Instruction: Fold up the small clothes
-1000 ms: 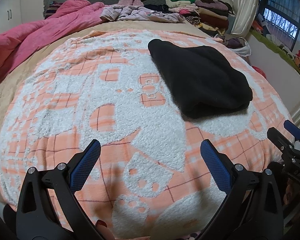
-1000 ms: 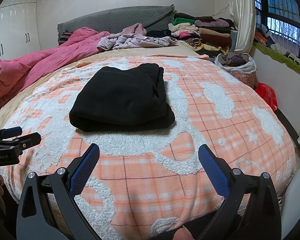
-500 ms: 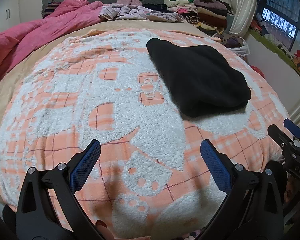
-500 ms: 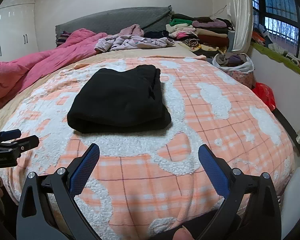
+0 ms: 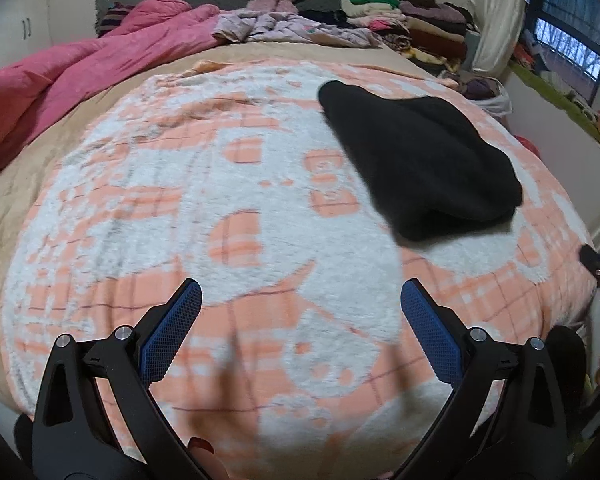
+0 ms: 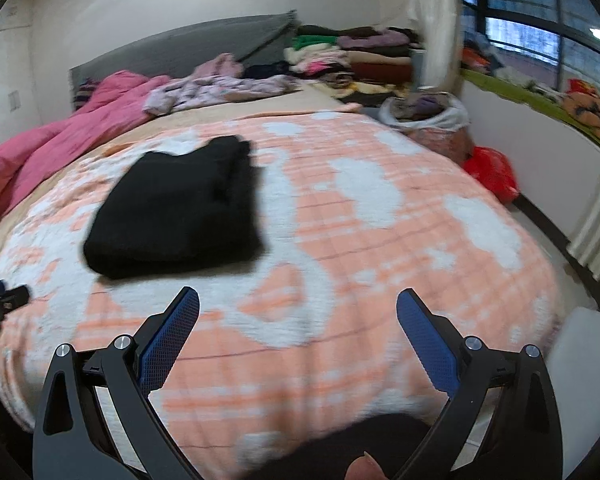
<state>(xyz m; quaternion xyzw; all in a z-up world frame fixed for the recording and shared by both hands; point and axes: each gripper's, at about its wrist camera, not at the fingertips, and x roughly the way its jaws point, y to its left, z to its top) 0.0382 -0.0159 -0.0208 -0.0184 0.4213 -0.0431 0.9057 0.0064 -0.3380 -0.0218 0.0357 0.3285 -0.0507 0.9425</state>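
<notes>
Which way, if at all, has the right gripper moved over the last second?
Yes. The right gripper has swung rightward: in its view the red bag by the wall and the black garment both sit further left than before.

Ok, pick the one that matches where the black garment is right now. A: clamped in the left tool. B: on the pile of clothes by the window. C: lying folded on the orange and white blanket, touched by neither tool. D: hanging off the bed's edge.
C: the black garment lies folded on the blanket, and both the left tool and right tool stand open and empty, short of it.
</notes>
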